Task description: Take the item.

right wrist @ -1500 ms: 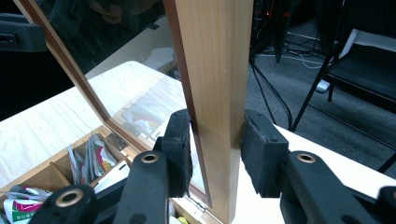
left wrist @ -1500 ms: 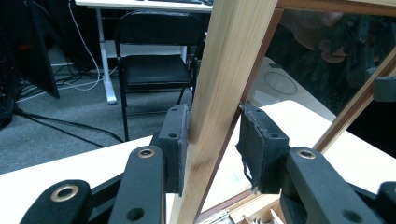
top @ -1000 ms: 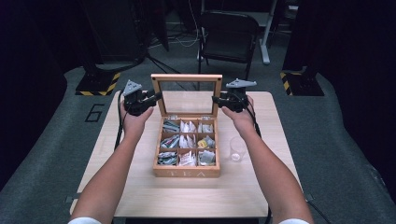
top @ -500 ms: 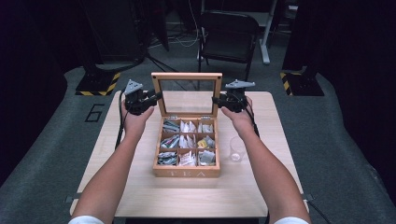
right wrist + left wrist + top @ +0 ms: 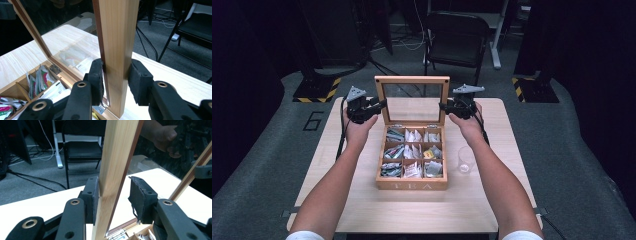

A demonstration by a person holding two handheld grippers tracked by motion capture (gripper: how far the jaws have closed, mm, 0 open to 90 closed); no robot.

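Presently: tea box (image 5: 412, 184) at mid-table (image 5: 362, 200), lid (image 5: 413, 80) upright toward the far edge. Left gripper (image 5: 382, 103) jaws have just been opening, one pad off the lid's side rail between them; right gripper (image 5: 442, 106) clamps the opposite rail. Step judged: releasing the raised lid; next, free the right jaws and draw both clear without tipping it.

Both our forearms reach forward, level. Left tongs (image 5: 382, 104) have just been opening, one pad off the lid frame (image 5: 412, 80); right tongs (image 5: 443, 106) clamp its opposite side.
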